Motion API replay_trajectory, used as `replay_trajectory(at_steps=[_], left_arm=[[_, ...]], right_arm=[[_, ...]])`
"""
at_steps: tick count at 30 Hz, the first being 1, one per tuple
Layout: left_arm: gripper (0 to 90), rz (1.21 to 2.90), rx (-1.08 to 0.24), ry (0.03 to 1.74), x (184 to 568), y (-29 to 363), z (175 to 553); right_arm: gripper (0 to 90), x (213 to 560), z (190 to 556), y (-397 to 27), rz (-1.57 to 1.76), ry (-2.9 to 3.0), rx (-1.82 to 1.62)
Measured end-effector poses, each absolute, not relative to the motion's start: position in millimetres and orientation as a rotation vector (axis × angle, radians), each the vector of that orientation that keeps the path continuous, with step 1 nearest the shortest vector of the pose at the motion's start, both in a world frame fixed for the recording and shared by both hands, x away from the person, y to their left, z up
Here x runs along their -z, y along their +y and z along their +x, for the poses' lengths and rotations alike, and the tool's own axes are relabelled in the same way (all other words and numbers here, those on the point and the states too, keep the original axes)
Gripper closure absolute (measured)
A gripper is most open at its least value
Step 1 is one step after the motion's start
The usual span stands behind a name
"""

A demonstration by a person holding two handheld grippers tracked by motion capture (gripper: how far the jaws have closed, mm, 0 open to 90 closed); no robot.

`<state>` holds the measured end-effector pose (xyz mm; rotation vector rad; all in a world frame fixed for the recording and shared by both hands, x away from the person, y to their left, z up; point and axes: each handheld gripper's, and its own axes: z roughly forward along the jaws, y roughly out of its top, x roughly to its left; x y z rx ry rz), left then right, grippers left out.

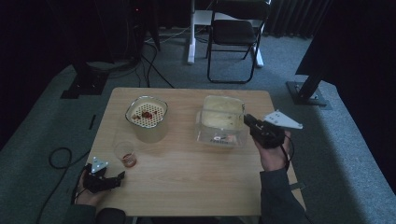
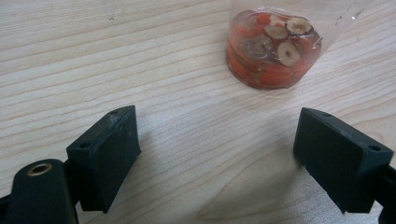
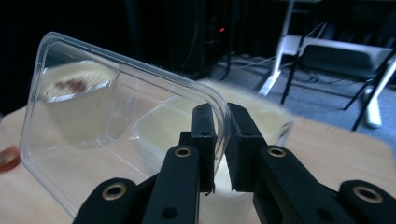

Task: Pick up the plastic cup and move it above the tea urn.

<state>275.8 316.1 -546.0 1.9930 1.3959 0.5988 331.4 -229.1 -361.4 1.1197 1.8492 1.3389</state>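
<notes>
At a light wooden table [image 1: 187,182], a person works 2 hand-held grippers. The right gripper [image 1: 250,122], at the table's right edge, is clenched on the rim of a clear plastic container [image 1: 220,122]; in the right gripper view the 2 black jaws pinch the container's [image 3: 112,140] thin wall between them, 1 pad inside and 1 outside, and the container hangs tilted off the tabletop with its open mouth turned toward the camera. Behind it in that view sits a second, cream-coloured container [image 3: 261,121], blurred, resting on the table.

The left gripper [image 1: 116,179] lies near the table's front left corner, its jaws released and spread wide with nothing between them. In the left gripper view the 2 pads frame bare wood grain, and just ahead of them stands a small clear plastic cup [image 2: 275,51] holding orange-red slices and round brown-ringed pieces; the same cup [image 1: 126,154] appears in the high view near the left gripper, apart from its jaws.

Farther back on the left side of the table stands a pale beaker-shaped jar [image 1: 147,119] topped by a perforated strainer insert [image 1: 147,112] with a few red bits on it. A dark folding chair [image 1: 236,35] stands on the grey carpet beyond the table.
</notes>
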Motion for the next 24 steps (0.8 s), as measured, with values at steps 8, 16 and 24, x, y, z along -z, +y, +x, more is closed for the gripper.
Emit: replay_trajectory(at_steps=[8,16,24], left_arm=[[14.7,1.994,-0.599,1.396,546,316,276],[14.7,1.995,-0.598,1.396,546,316,276],[14.7,1.995,-0.6,1.395,546,316,276]], right_arm=[[83.2,328,353,-252,1.156,1.748,-1.236],[83.1,313,373,-263,1.169,1.699,-1.116],[83.1,316,386,-262,1.183,1.698,-1.017]])
